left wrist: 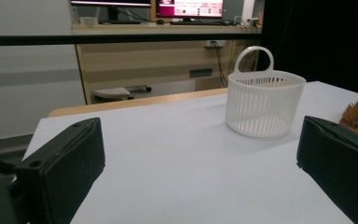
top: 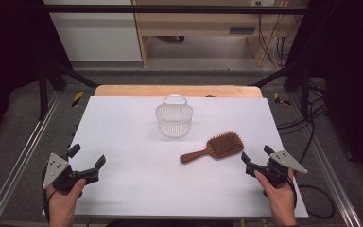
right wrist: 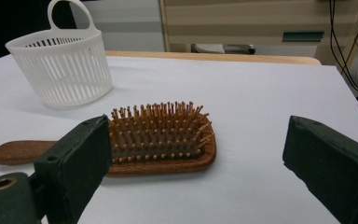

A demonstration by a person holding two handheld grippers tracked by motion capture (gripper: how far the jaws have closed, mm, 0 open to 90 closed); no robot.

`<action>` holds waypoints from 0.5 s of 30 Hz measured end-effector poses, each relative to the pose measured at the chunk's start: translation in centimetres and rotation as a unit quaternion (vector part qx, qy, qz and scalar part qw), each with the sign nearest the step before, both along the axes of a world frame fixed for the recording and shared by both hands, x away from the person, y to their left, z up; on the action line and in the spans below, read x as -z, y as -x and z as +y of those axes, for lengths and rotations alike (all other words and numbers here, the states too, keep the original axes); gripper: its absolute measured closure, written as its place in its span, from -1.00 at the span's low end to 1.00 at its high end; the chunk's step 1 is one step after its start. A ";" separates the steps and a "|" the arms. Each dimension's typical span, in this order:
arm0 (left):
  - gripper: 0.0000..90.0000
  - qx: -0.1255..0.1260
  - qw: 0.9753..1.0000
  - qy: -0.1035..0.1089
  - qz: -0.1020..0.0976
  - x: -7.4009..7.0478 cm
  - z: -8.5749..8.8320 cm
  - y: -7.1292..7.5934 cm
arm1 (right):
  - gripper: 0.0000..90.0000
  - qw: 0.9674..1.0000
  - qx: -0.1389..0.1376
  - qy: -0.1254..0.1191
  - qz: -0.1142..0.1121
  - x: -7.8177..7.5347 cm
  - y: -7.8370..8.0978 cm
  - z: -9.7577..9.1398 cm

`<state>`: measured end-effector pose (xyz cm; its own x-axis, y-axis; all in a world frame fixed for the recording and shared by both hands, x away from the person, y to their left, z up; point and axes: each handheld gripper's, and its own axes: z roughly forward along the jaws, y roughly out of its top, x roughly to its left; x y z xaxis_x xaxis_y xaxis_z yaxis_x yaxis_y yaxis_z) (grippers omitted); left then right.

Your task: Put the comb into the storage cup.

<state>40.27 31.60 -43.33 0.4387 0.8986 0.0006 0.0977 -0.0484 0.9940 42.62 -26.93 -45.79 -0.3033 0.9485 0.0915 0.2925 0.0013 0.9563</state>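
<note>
White table [top: 137, 189] holds one basket [top: 174, 120], one hairbrush [top: 213, 147]; your left gripper [top: 86, 163] and right gripper [top: 256, 158] gape wide, empty.

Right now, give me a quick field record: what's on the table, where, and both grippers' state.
basket: upright, far centre of table, looks empty
brush: bristles up, right of centre, nearer than the basket and apart from it, handle pointing left
left gripper: open, holding nothing, near left
right gripper: open, holding nothing, just right of brush
</note>
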 end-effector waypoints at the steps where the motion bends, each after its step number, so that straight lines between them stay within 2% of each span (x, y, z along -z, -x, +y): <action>1: -0.98 0.003 1.000 0.003 0.000 0.0 0.0 0.0 | -0.79 1.000 0.000 0.000 0.001 0.0 -0.1 0.1; 5: -0.98 0.006 1.000 0.010 -0.001 -0.1 0.1 0.3 | -0.66 1.000 -0.001 0.013 0.011 -0.4 -0.4 0.4; 7: -0.98 0.006 1.000 0.012 0.001 -0.1 0.1 0.4 | -0.41 0.999 0.006 0.023 0.036 -0.9 -0.8 0.4; 9: -0.98 0.004 1.000 0.011 0.004 0.0 0.1 0.4 | -0.33 0.997 0.000 0.055 0.046 -1.5 -1.3 0.6; 12: -0.98 -0.002 1.000 0.015 0.004 0.0 0.3 0.6 | -0.08 0.994 -0.010 0.087 0.062 -2.2 -2.3 0.8; 15: -0.98 -0.007 1.000 0.017 0.003 -0.1 0.4 0.8 | 0.21 0.992 -0.018 0.102 0.068 -2.7 -3.4 1.1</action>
